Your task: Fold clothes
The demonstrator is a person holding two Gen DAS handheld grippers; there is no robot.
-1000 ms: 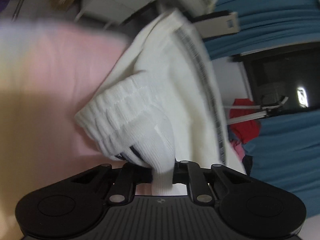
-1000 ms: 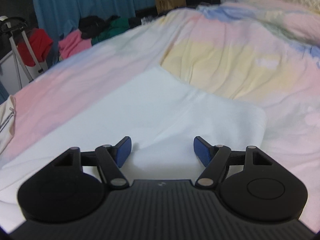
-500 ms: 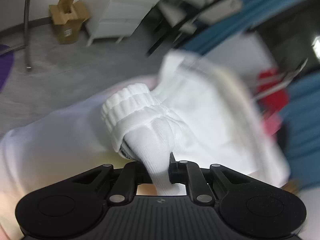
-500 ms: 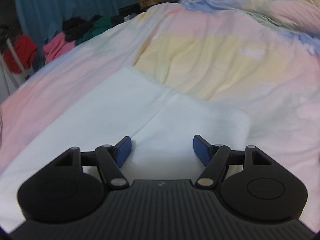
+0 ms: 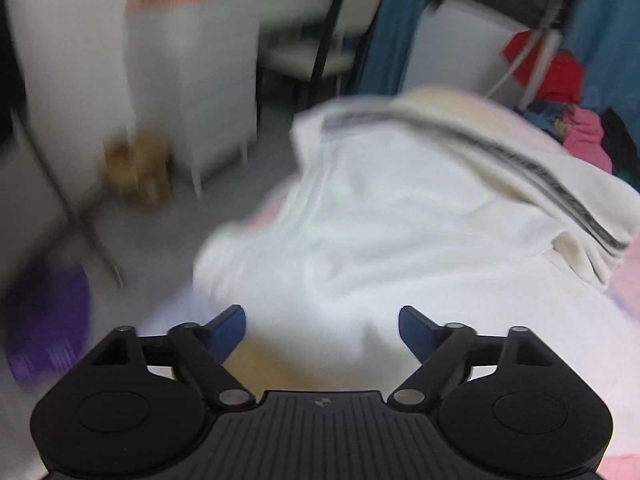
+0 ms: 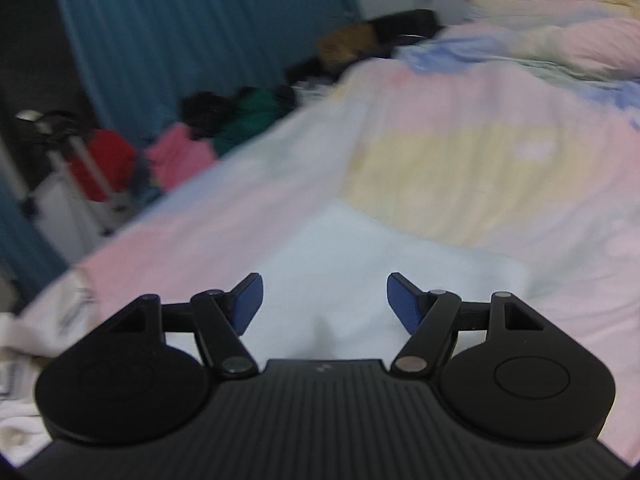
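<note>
White garment (image 5: 400, 216) fills the left wrist view, heaped in soft folds on the pastel bedspread (image 5: 628, 280) at the bed's edge, a dark striped trim running along its upper side. Left gripper (image 5: 322, 330) hangs just over it, tongs spread wide, nothing between the 2 blue pads (image 5: 228, 330). My call: this is the moment to pick a fresh hold, and the clean way is to go for a hem or corner, not the bunched middle, so the layer lifts flat. The picture is blurred, so fine creases are hard to read.

Over to the right wrist view: right gripper (image 6: 324, 300) is also parted and empty, poised low above a smooth, flat white panel (image 6: 360, 248) of cloth spread on the striped pink and yellow cover. That side looks tidy; pin it while the left works, I'd say.
</note>
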